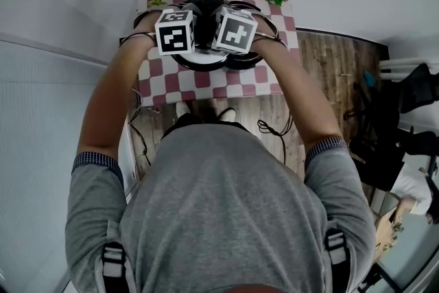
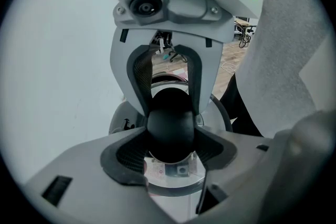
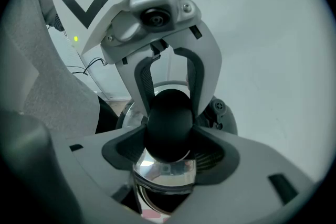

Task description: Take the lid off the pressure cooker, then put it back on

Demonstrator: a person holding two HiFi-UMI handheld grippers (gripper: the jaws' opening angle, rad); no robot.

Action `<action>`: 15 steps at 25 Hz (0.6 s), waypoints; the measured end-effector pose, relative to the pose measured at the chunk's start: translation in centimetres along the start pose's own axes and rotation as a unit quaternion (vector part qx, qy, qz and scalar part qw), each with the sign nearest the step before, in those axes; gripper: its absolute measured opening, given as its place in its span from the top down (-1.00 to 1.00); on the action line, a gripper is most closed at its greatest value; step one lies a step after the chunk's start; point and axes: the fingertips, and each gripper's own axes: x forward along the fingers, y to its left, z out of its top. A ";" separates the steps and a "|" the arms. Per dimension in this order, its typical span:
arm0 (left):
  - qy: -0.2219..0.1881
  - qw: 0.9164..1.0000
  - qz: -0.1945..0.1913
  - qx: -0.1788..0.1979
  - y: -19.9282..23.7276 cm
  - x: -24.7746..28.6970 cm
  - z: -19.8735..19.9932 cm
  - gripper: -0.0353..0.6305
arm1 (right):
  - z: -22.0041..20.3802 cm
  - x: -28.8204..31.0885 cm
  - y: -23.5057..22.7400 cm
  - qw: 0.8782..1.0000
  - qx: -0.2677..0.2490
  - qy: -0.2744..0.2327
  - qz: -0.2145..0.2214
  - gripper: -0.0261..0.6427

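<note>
Both clamp lid knob point(image 2: 169, 122) — left gripper point(image 2: 170, 150), right gripper point(image 3: 169, 152).

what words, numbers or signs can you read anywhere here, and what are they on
No text here can be read.
Sticker on the lid, just below the black knob: reddish print, too blurred to read.
Left marker cube and right marker cube: black-and-white square patterns only, no letters or numbers.

Print on the lid sticker point(image 2: 157, 169) seems illegible.
</note>
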 end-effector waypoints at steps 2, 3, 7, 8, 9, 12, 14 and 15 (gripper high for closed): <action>0.002 1.000 0.002 -0.002 0.1 -0.7 -1.4 -0.01 | 1.4 0.6 -0.1 1.000 -0.005 -0.002 0.000 0.06; 0.003 1.000 0.004 -0.003 0.1 -1.0 -2.0 -0.01 | 2.1 1.0 -0.1 1.000 -0.008 -0.002 0.001 0.06; 0.010 1.000 0.007 -0.012 -0.3 -2.1 -5.1 -0.01 | 4.8 2.9 0.1 1.000 -0.017 -0.005 0.007 0.06; 0.012 1.000 0.007 -0.015 -0.4 -2.4 -5.8 -0.01 | 5.4 3.4 0.2 1.000 -0.020 -0.004 0.010 0.06; 0.013 1.000 0.007 -0.019 -0.5 -2.6 -6.6 -0.01 | 6.0 3.9 0.3 1.000 -0.023 -0.004 0.012 0.06; 0.019 0.999 0.006 -0.031 -0.8 -3.0 -8.8 -0.01 | 7.6 5.3 0.5 0.999 -0.030 -0.003 0.022 0.06; 0.021 0.999 0.005 -0.035 -1.1 -3.1 -10.0 -0.01 | 8.6 6.2 0.7 0.999 -0.032 -0.003 0.026 0.06; 0.021 0.999 0.004 -0.038 -1.2 -3.1 -10.6 -0.01 | 8.9 6.7 0.8 0.999 -0.033 -0.002 0.028 0.06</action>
